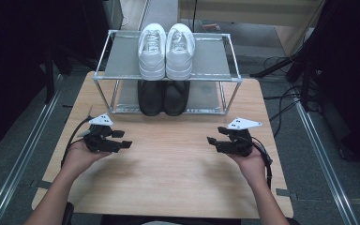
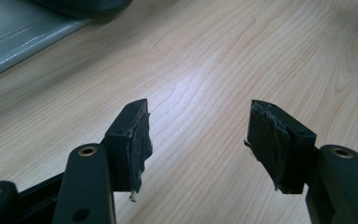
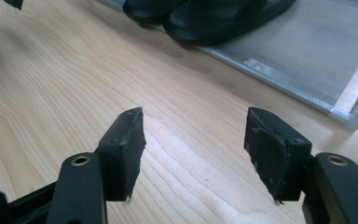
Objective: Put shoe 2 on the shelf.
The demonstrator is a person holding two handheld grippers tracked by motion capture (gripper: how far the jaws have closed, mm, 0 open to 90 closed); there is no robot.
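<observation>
High view: white sneakers (image 1: 166, 51) sit on the rack's (image 1: 229, 51) top shelf, black shoes (image 1: 163, 97) below, at the worktop's (image 1: 178, 173) far edge. Left gripper (image 1: 122, 139) and right gripper (image 1: 214, 140) hover near.

Left gripper view: fingers (image 2: 137, 135) released, empty.

Right gripper view: fingers (image 3: 268, 151) released, black shoes beyond.

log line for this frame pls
left gripper: open, empty | right gripper: open, empty | white shoes: rack top | black shoes: lower shelf
</observation>
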